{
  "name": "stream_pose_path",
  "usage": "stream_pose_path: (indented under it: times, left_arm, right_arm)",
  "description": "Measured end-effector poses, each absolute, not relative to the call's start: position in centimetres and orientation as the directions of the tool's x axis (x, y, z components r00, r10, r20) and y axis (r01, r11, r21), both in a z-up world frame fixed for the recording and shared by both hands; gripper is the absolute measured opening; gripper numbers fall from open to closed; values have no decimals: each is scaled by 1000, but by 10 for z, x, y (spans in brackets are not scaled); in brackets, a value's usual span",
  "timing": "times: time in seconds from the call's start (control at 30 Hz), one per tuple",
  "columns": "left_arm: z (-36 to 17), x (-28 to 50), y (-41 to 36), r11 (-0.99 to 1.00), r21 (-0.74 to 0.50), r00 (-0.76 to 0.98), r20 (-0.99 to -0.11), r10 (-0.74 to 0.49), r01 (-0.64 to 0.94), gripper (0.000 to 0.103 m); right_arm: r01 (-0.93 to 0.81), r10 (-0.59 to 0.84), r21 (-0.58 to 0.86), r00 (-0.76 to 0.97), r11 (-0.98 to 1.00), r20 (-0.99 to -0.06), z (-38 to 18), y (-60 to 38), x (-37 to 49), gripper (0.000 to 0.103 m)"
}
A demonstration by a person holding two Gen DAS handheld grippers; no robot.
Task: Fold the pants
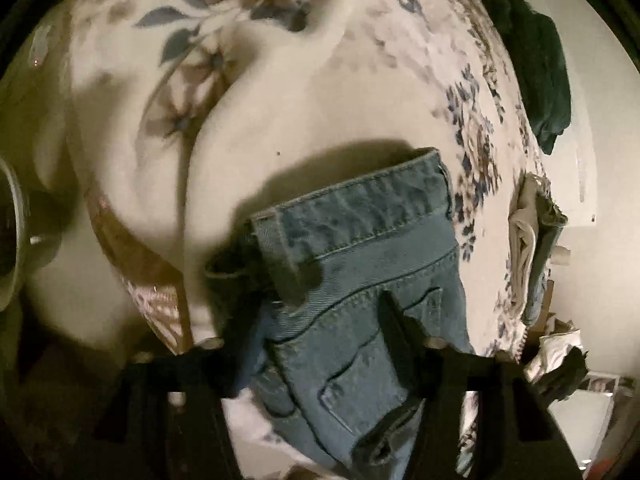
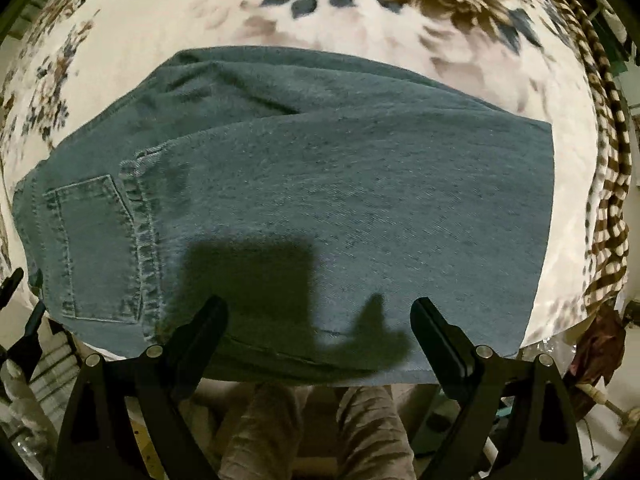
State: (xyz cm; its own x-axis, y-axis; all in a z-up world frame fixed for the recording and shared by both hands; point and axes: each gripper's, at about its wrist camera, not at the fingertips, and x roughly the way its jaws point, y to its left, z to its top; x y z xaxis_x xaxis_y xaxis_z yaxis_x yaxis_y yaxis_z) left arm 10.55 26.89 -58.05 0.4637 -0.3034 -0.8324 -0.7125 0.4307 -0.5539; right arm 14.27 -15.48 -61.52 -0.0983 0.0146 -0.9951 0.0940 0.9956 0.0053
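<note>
Blue denim pants [image 2: 320,184] lie folded lengthwise on a floral bedspread [image 2: 208,12], with a back pocket [image 2: 92,248] at the left. My right gripper [image 2: 320,320] is open and empty, with its fingers [image 2: 200,328] hovering over the near edge of the pants. In the left wrist view my left gripper [image 1: 340,300] is shut on the waistband end of the pants [image 1: 360,240] and holds it lifted above the bedspread [image 1: 300,100]. One dark finger [image 1: 396,320] shows on the denim.
Folded clothes [image 1: 536,240] lie at the bed's right edge, and a dark green garment [image 1: 536,60] hangs on the wall beyond. A brown checked cloth [image 2: 608,200] lies along the bed's right side. The person's legs [image 2: 312,432] stand below the bed edge.
</note>
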Motion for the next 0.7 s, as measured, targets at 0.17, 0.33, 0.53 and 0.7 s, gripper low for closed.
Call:
stream_pose_path:
  times: [0.17, 0.33, 0.53, 0.7]
  left_arm:
    - [-579, 74, 279, 390, -554, 472, -832, -291, -735, 8]
    - [-574, 52, 296, 194, -649, 577, -750, -323, -735, 11]
    - [-575, 107, 307, 335, -632, 561, -775, -291, -699, 28]
    - [-552, 124, 295, 490, -595, 562, -794, -234, -637, 0]
  right_arm:
    - [86, 2, -9, -124, 996, -992, -626, -151, 139, 95]
    - [84, 14, 2, -141, 996, -990, -632, -145, 134, 95]
    - [79, 21, 10, -148, 997, -989, -632, -142, 135, 95]
    - [72, 14, 3, -141, 997, -990, -630, -142, 133, 95]
